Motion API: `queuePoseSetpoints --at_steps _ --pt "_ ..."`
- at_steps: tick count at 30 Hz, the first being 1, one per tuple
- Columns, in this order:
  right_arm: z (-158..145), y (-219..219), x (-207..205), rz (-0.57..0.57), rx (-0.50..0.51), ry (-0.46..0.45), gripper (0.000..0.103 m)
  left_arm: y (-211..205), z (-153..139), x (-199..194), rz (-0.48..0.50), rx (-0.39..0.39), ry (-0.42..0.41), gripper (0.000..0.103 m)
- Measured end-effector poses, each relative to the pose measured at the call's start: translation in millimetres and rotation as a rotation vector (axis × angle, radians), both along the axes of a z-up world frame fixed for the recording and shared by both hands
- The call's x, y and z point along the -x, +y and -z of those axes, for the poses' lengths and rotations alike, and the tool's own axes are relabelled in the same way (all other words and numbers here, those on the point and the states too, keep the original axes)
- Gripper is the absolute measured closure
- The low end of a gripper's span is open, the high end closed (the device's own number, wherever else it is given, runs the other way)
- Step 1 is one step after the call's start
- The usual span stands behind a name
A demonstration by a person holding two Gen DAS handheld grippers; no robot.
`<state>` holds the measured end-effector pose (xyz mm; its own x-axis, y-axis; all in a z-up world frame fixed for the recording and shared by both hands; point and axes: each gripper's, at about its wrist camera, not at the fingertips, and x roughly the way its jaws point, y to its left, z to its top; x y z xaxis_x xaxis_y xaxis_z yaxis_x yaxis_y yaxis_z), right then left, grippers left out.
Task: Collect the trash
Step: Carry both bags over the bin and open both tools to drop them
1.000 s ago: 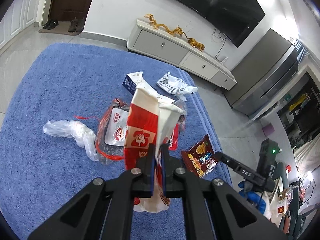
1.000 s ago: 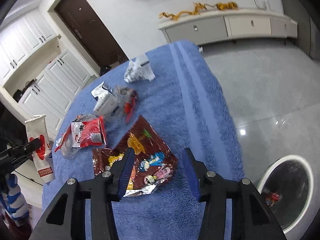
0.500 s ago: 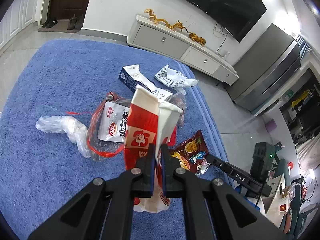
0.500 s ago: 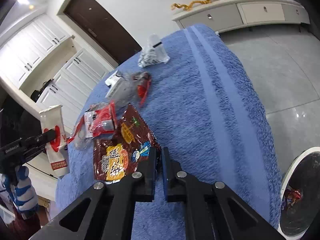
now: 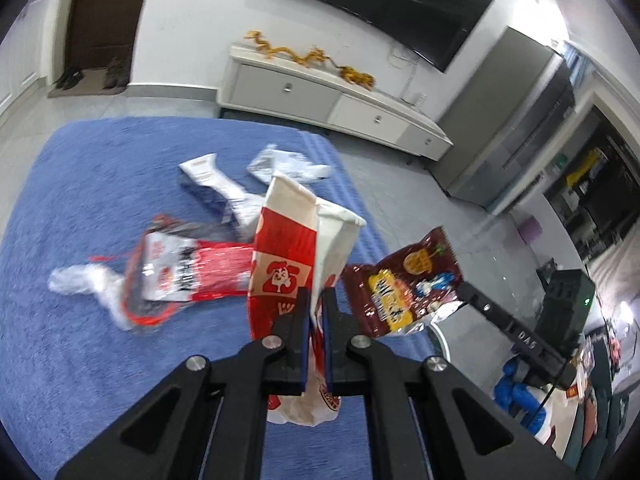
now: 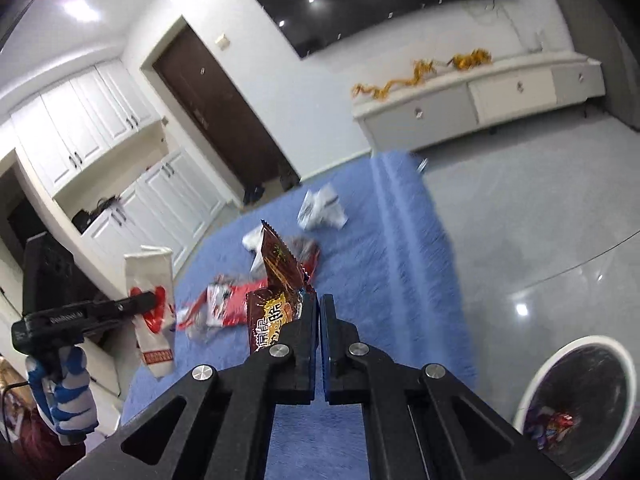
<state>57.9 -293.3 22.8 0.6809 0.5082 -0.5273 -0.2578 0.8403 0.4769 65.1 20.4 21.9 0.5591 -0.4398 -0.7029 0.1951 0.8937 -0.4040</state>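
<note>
So the brown snack wrapper is up off the blue rug now, pinched by one edge in the right gripper, whose jaws are clamped down tight on the foil. It hangs crumpled off to the left of the fingers, and from the other camera you can see it dangling in mid-air. The left gripper is clenched on a red and white paper bag, which stands up tall above the fingers.

The white-rimmed bin sits on the grey floor just off the rug's edge, low and to the right of the wrapper, with some colourful trash already in the bottom.

If I were doing it, I'd swing the wrapper right over the middle of the opening before letting go. Foil like that is light and flutters, so dropping it from the rim side looks risky to me; get it low and centred, then open up. The pinch is only on a corner, so no jerky moves or it may slip out early.

Still on the rug: a red and clear plastic pack, a clear plastic bag, a flattened carton and a crumpled white wrapper, all bunched near each other. Plenty left to go.
</note>
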Motion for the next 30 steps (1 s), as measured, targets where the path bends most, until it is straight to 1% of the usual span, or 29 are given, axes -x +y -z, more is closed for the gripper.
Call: queuePoseSetpoints --at_steps 3,6,9,10,12,13,15,16,18,20,26,30 --pt "-10.9 -30.6 13.2 0.069 0.02 -0.023 0.1 -31.7 -3.7 -7.4 0.063 -0.006 -0.001 0.098" --pt "-17.2 -69.5 27.8 0.16 0.054 -0.033 0.1 -75.2 -5.0 -16.5 0.137 -0.02 0.003 0.098" --pt "-16.0 -111.6 46.4 0.269 0.1 -0.023 0.1 -127.6 -2.2 -24.1 0.223 -0.032 0.011 0.098" --pt "-14.3 -123.2 52.3 0.302 0.12 -0.017 0.1 -151.9 0.0 -27.1 0.265 -0.039 0.016 0.098" --pt "-7.6 -145.4 64.0 0.362 0.152 0.003 0.1 -184.3 5.0 -29.6 0.316 -0.051 0.023 0.098" --pt "-2.3 -158.5 70.8 0.397 0.167 0.019 0.1 -209.9 10.8 -31.9 0.354 -0.061 0.034 0.098" --pt "9.0 -178.8 81.3 0.457 0.198 0.053 0.1 -242.3 20.7 -35.3 0.399 -0.067 0.057 0.098" --pt "15.0 -186.9 84.5 0.48 0.21 0.07 0.1 -265.7 30.6 -37.8 0.427 -0.072 0.079 0.098" --pt "31.0 -202.9 90.6 0.524 0.231 0.111 0.1 -294.3 43.7 -40.9 0.457 -0.085 0.107 0.098" --pt "45.5 -213.3 93.8 0.55 0.241 0.146 0.1 -327.1 65.5 -43.5 0.488 -0.108 0.143 0.098" --pt "90.3 -224.3 95.2 0.572 0.266 0.248 0.1 -387.1 117.6 -47.7 0.54 -0.168 0.227 0.098" --pt "115.0 -226.6 91.5 0.568 0.247 0.298 0.098 -405.7 141.0 -48.1 0.56 -0.226 0.241 0.096"
